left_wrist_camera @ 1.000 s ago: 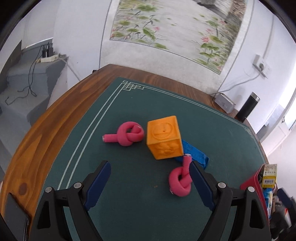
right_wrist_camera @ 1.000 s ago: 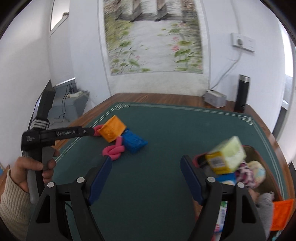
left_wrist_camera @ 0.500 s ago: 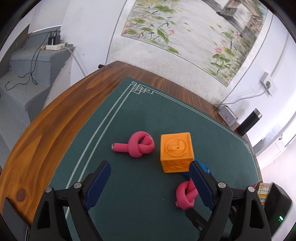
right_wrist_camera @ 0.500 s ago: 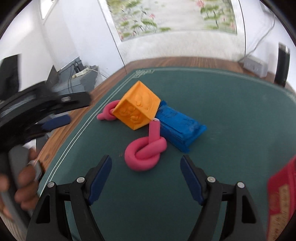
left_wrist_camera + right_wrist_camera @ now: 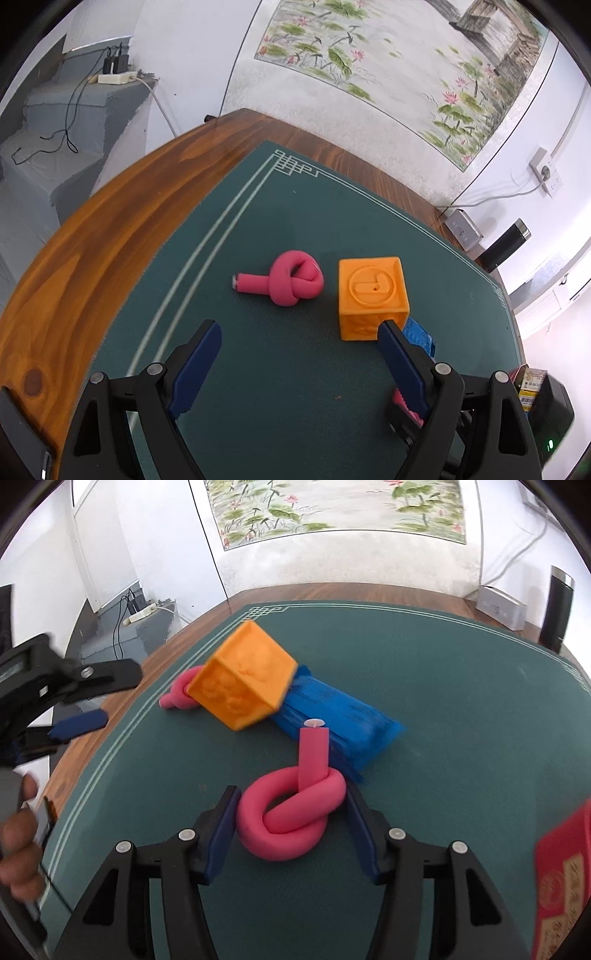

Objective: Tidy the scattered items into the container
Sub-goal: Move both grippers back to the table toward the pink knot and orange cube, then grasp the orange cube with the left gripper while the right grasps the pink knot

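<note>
While the right claw [image 5: 290, 806] is straddling the near pink foam knot [image 5: 290, 812], its jaws are sitting narrow beside it, contact uncertain. Beyond the knot, its upright tail is reaching toward the blue packet [image 5: 332, 716] and orange cube [image 5: 245, 675]; a skewed closure is risking a slip. The left claw [image 5: 299, 354] is hanging wide, holding nothing.

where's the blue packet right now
In the right wrist view the blue packet lies flat on the green mat, mid-frame, just right of the orange cube, with the nearer pink knot in front of it.
</note>
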### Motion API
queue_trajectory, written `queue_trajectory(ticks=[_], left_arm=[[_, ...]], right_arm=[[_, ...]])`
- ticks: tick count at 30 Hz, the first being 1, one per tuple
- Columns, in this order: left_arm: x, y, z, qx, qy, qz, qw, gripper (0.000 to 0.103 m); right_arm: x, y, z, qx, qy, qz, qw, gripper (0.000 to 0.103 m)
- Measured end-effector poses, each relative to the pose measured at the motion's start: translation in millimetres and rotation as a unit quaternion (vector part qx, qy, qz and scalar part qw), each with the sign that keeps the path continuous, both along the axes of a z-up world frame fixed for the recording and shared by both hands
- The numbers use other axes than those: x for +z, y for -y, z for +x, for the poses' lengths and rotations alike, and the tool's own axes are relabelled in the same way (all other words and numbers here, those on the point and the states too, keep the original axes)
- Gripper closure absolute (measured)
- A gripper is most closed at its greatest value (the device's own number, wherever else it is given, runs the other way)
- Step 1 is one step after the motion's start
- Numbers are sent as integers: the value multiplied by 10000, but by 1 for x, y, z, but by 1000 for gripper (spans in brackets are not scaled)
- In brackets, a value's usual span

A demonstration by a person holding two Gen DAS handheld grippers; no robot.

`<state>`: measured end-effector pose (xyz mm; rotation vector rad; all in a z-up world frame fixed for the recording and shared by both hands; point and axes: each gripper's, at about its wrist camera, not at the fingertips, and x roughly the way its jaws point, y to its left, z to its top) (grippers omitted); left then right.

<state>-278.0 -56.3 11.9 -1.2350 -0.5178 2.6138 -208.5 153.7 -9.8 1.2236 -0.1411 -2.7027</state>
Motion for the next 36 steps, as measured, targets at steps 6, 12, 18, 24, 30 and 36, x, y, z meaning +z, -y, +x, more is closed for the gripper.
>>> queue_trajectory(ticks=[6,12,18,24,30,36], left_arm=[[-12,-29,-9,-85,146,47,9998,15],[-22,-52,-30,-169,308,319,9989,15],[-29,-61,-47,-57,316,389,9987,15],[-23,-64,-40,-133,242,410,9988,49],[-16,-67,-33,-210,169,430,9987,49],[11,-72,-16,-308,-152,477,9983,49]], right_arm=[[-2,-28,38,16,10,127,9999,43],[-5,-43,43,-84,24,-115,9999,43],[-7,-36,36,-48,21,-156,9999,43],[-7,-34,37,-43,18,-176,9998,43],[-3,-33,41,-61,-93,-171,9998,43],[30,-29,65,20,-586,-154,9982,43]])
